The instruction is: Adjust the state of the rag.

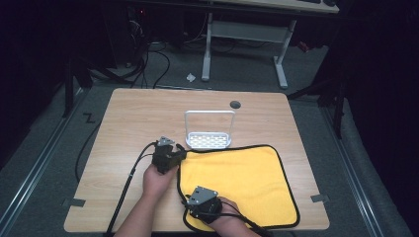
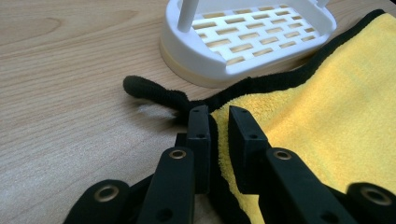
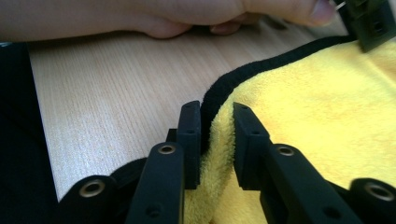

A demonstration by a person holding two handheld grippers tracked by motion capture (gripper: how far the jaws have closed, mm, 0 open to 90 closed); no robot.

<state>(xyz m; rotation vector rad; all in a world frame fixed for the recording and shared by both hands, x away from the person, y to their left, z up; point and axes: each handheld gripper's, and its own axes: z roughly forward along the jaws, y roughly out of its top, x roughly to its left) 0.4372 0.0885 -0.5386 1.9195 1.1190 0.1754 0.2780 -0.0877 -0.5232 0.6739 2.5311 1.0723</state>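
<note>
A yellow cloth (image 1: pixel 242 175) with a black hem lies flat on the right half of the wooden table (image 1: pixel 128 123). My left gripper (image 1: pixel 180 157) is at the cloth's far left corner. In the left gripper view, my left gripper (image 2: pixel 218 116) has its jaws closed narrowly on the hem and the yellow cloth (image 2: pixel 327 93). My right gripper (image 1: pixel 190 200) is at the near left corner. In the right gripper view, my right gripper (image 3: pixel 217 116) pinches a raised fold of the yellow cloth (image 3: pixel 327 93) at its black edge.
A white slotted rack (image 1: pixel 209 140) with a tall loop handle stands just behind the cloth's far left corner, close ahead of the left jaws as the white rack (image 2: pixel 201 70). A round grommet hole (image 1: pixel 235 104) sits near the far edge. The person's left hand (image 3: pixel 163 14) is ahead of the right gripper.
</note>
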